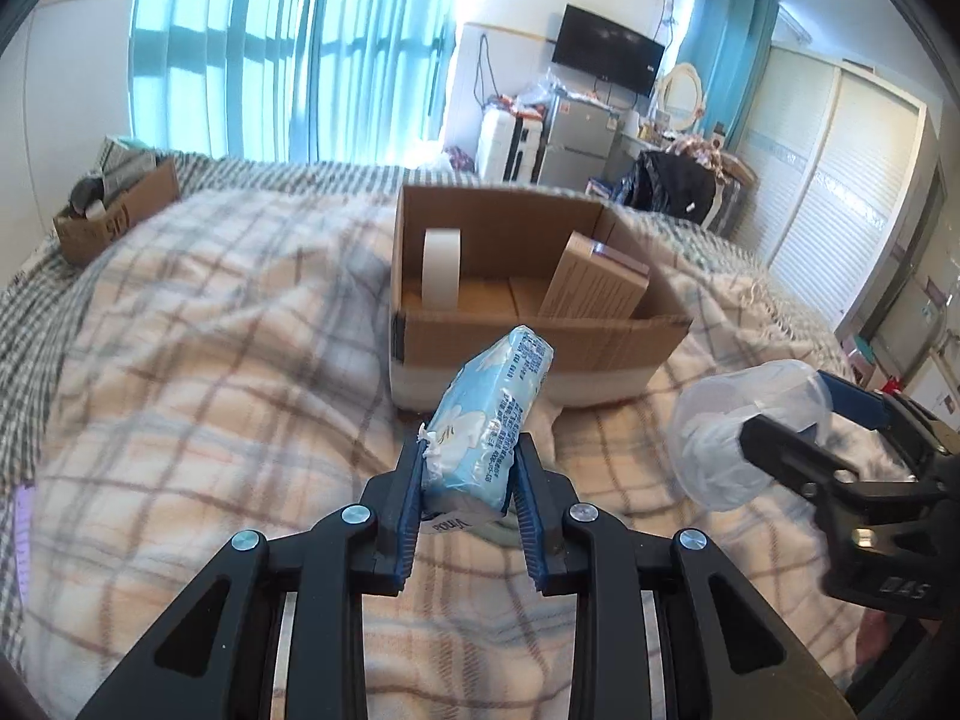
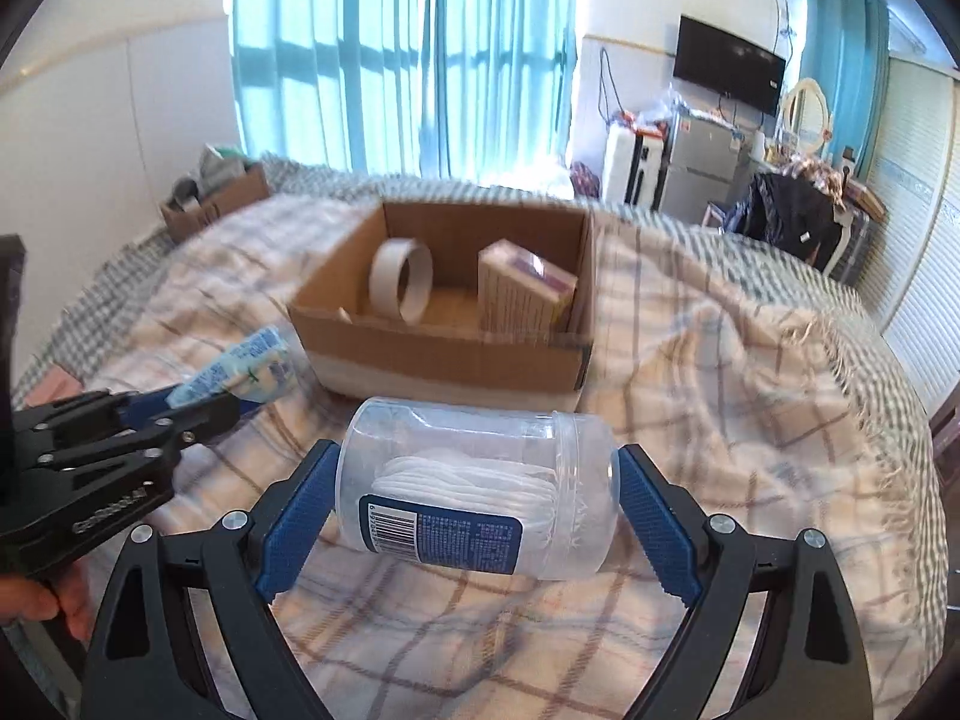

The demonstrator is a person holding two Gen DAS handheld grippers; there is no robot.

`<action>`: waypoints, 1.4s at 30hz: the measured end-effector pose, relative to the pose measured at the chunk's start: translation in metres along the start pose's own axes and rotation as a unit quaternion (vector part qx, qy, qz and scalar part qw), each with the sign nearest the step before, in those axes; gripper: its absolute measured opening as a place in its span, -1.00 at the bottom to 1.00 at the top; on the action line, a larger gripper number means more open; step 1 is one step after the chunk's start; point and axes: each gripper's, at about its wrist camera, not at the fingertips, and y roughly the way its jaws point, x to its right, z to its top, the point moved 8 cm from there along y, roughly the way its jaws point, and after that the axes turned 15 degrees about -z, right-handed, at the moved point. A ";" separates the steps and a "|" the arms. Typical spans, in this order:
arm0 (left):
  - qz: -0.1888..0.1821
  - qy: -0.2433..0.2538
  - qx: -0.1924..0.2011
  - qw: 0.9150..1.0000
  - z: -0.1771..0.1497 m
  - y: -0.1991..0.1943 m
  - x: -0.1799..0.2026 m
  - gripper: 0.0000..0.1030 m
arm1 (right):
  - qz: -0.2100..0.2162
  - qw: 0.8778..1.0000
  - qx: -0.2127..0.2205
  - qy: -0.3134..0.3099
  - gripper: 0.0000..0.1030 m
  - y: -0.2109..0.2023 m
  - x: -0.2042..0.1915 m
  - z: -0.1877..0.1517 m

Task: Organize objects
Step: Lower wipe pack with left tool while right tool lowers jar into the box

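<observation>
Tape roll [image 1: 442, 267] & a small carton [image 1: 594, 282] sit in the cardboard box [image 1: 540, 336] on the bed [image 1: 210, 360]. Left tongs [image 1: 469, 483] squeeze a blue tissue pack [image 1: 489, 420], right tongs [image 2: 474, 501] squeeze a clear jar [image 2: 480, 486] w/ white pads. Both not in yet.

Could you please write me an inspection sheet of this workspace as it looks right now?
Surface: bed under a plaid blanket, wrinkled.
Job's things: open cardboard box holding an upright tape roll and a leaning brown carton; blue tissue pack; clear plastic jar of white pads.
Clutter: second cardboard box of items at the far bed edge.
Grippers: left gripper shut on the tissue pack; right gripper shut on the jar, held sideways.
Cables: wires on the far wall near the television.
Surroundings: teal curtains, fridge, wardrobe.
</observation>
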 end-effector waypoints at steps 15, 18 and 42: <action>0.004 0.013 0.036 0.999 0.093 0.033 -0.002 -0.45 | 0.026 0.998 0.047 0.024 0.76 0.015 0.013 0.099; 0.006 0.007 0.032 0.999 0.102 0.051 -0.015 -0.45 | 0.032 0.999 0.032 0.019 0.76 0.039 0.001 0.106; -0.012 0.002 -0.042 0.999 0.091 0.116 -0.037 -0.23 | 0.021 0.999 -0.033 0.016 0.77 0.125 0.007 0.096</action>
